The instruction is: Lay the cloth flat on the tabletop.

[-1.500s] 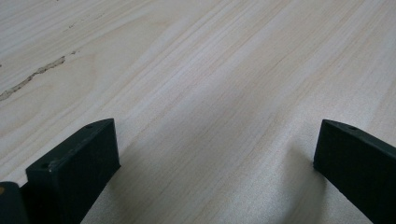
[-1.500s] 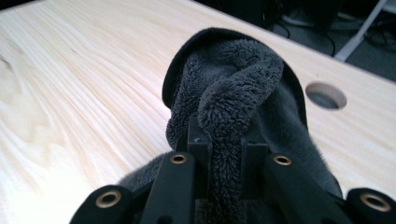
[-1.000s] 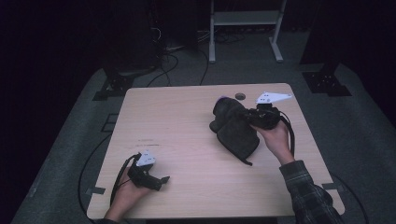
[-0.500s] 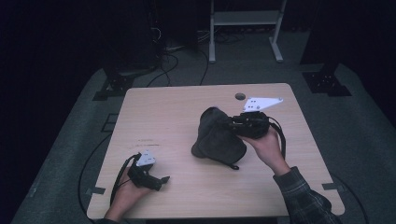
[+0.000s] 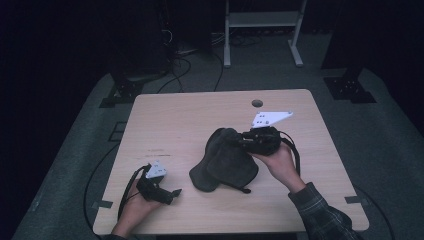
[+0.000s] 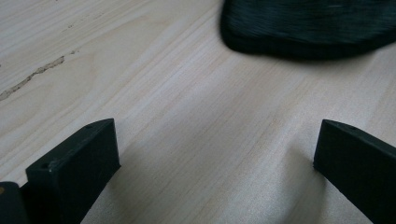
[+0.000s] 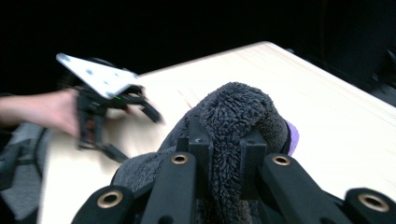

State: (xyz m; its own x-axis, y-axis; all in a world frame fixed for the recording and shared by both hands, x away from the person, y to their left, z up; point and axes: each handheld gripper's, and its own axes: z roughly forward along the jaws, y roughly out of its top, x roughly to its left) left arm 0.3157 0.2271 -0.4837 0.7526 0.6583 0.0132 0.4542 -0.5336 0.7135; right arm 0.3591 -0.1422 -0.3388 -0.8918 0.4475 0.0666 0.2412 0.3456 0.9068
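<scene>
The right tool (image 7: pixel 224 154) pinches a fold of dark fleece (image 5: pixel 225 165) over the bench (image 5: pixel 175 125). The left tool (image 6: pixel 215 172) rests wide open, empty. Soft and light, the fleece looks best gripped at its edge.

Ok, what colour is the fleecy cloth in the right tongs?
Dark charcoal grey cloth, with a purple patch at its edge; the right gripper view shows it best.

Cut off and blurred
We see the dark fleece cloth (image 6: pixel 308 25) cropped at top; the left gripper (image 7: pixel 109 109) looks motion-blurred.
</scene>
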